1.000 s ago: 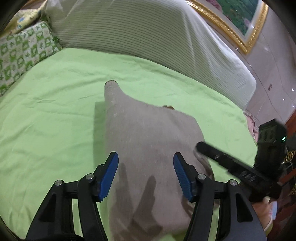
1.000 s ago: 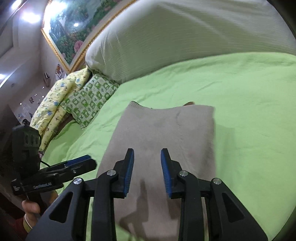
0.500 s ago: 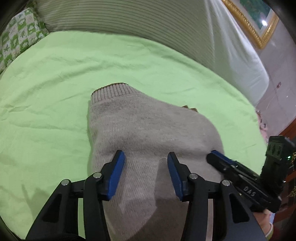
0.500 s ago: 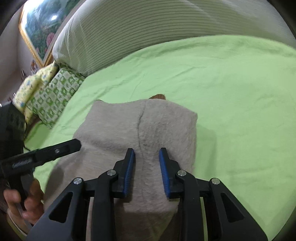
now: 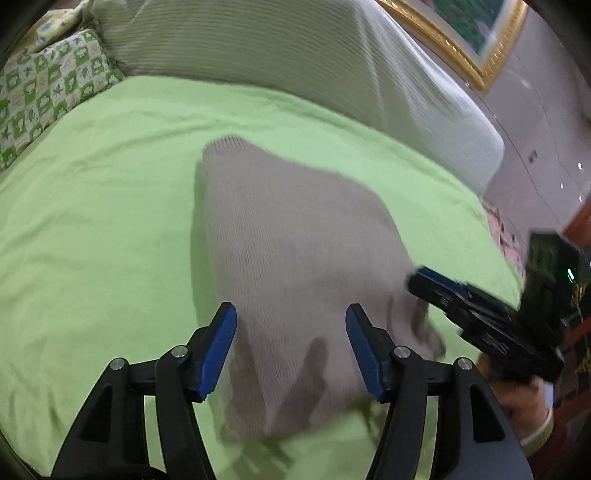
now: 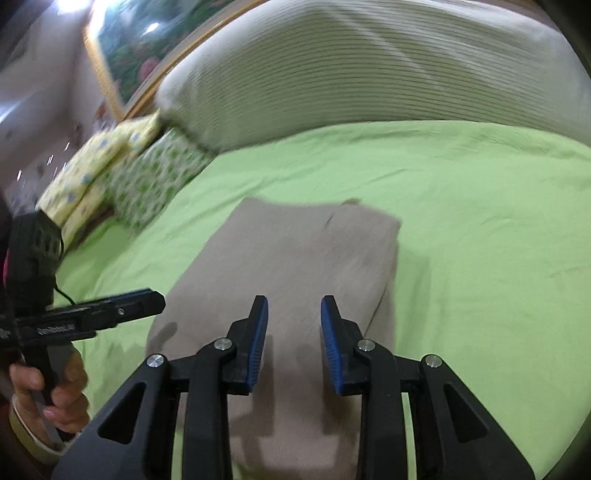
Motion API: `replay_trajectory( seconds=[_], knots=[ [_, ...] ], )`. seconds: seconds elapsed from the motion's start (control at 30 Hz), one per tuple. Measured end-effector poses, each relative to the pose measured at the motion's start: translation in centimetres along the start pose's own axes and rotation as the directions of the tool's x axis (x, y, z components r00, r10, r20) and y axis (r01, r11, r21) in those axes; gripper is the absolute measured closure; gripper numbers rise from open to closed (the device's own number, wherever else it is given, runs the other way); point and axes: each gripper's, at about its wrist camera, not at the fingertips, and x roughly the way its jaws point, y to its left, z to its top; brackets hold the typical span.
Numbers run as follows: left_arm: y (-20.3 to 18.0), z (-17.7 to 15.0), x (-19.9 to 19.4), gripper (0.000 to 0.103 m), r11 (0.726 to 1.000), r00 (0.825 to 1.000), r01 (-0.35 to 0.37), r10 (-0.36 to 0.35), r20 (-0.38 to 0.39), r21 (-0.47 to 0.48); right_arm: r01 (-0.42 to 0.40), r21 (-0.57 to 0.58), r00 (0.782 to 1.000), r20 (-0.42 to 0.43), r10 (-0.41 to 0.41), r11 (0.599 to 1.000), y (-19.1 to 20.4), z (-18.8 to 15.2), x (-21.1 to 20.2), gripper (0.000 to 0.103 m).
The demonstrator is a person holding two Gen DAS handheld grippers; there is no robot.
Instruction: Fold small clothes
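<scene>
A beige knitted garment [image 5: 295, 266] lies folded into a rough rectangle on the green bedsheet [image 5: 92, 229]; it also shows in the right wrist view [image 6: 303, 266]. My left gripper [image 5: 291, 343] is open and empty, hovering above the garment's near end. My right gripper [image 6: 293, 339] is open and empty, also above the near end. Each gripper shows in the other's view: the right one at the garment's right edge [image 5: 480, 314], the left one [image 6: 92, 317] beside its left edge. A ribbed cuff [image 5: 225, 142] sticks out at the far corner.
A large striped grey-white pillow [image 5: 295, 62] lies along the head of the bed. Green-patterned [image 5: 48, 96] and yellow [image 6: 92, 166] pillows sit at the left. A gold-framed painting [image 5: 461, 33] hangs on the wall. The green sheet [image 6: 480, 240] spreads around the garment.
Both grippers have drawn back and risen from the garment after pressing close to it. The left gripper's jaws have opened wider. The garment lies as before.
</scene>
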Motion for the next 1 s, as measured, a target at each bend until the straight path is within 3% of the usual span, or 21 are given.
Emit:
replay_trajectory(
  seconds=[0.13,0.23,0.3,0.37,0.5,0.57,0.6,0.67,0.77,0.93,1.0],
  knots=[
    [1.2,-2.8,1.3,0.040,0.998,0.995,-0.068,0.067,-0.077,-0.007,0.066,-0.005,0.995,-0.070,-0.066,0.998,-0.9,-2.1,1.5,0.074],
    [3.1,-3.5,1.9,0.039,0.996,0.993,-0.045,0.036,-0.114,-0.072,0.097,-0.018,0.993,-0.073,-0.098,0.995,-1.6,-2.7,1.5,0.075],
    [3.5,-3.5,1.1,0.039,0.995,0.995,-0.030,0.021,-0.095,-0.093,0.069,0.022,0.996,-0.063,-0.068,0.997,-1.8,-2.6,0.6,0.074],
    [3.3,-3.6,-0.1,0.040,0.995,0.996,-0.061,0.055,-0.073,-0.077,0.052,0.042,0.998,-0.025,-0.051,0.998,-1.7,-2.8,-1.0,0.072],
    [3.1,-4.2,-0.7,0.040,0.994,0.995,-0.084,0.079,-0.068,-0.076,-0.003,0.017,1.000,0.030,0.002,1.000,-0.4,-4.1,-3.8,0.072],
    [3.1,-4.7,-0.5,0.038,0.990,0.990,-0.119,0.112,-0.085,-0.080,0.034,-0.035,0.999,-0.024,-0.035,0.999,0.2,-5.2,-3.2,0.072],
    [3.3,-4.9,-0.4,0.038,0.989,0.990,-0.114,0.106,-0.090,-0.089,0.104,-0.076,0.992,-0.069,-0.109,0.992,0.3,-6.2,-2.4,0.072],
    [3.4,-5.1,-0.3,0.037,0.989,0.990,-0.110,0.101,-0.093,-0.096,0.162,-0.085,0.978,-0.119,-0.171,0.983,-0.5,-7.7,-1.4,0.074],
    [3.4,-5.6,-0.5,0.034,0.986,0.986,-0.149,0.142,-0.093,-0.071,0.153,-0.036,0.982,-0.110,-0.156,0.988,-1.5,-8.1,-2.1,0.075],
    [3.1,-5.9,-1.8,0.034,0.983,0.985,-0.167,0.162,-0.063,-0.074,0.133,0.018,0.986,-0.100,-0.131,0.991,-1.9,-8.3,-3.7,0.074],
    [2.7,-6.3,-2.4,0.029,0.983,0.985,-0.168,0.164,-0.058,-0.078,0.127,0.051,0.989,-0.078,-0.123,0.991,-2.0,-8.2,-4.7,0.072]
  ],
)
